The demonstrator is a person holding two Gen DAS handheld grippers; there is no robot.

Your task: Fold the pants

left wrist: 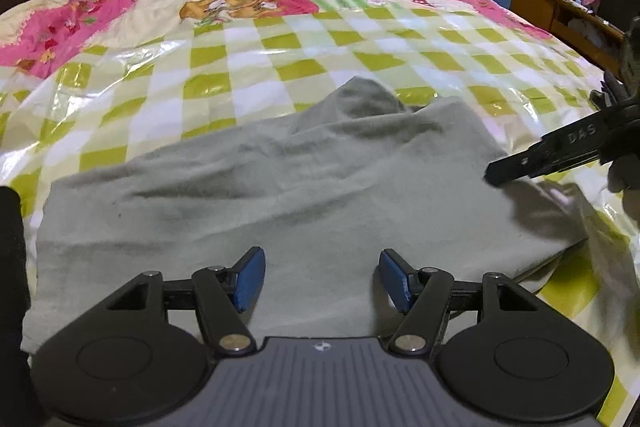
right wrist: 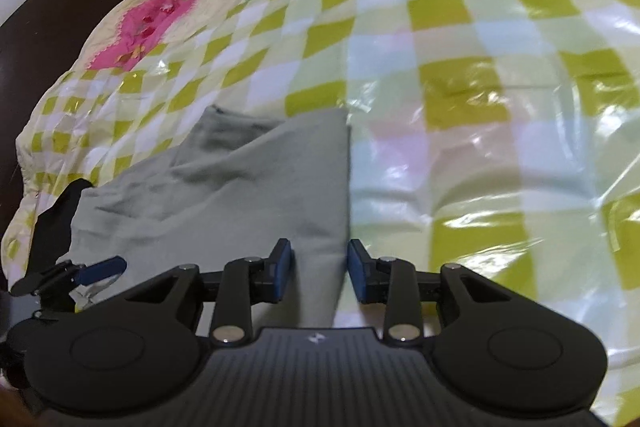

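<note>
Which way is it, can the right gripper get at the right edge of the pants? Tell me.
Probably yes. The right gripper stands open right over that edge of the pants, nothing between them, and the left gripper is off to the side.

Left gripper (left wrist: pixel 322 279): angled downward over near part of pants (left wrist: pixel 280 187), jaws spread wide, blue pads (left wrist: pixel 252 277) clear of cloth, nothing between them. Right gripper (right wrist: pixel 319 271): angled downward at right edge of pants, jaws parted, pads not pressing cloth; edge of pants lies in line with gap. In left view, right gripper's finger tip sits at pants' right side.
</note>
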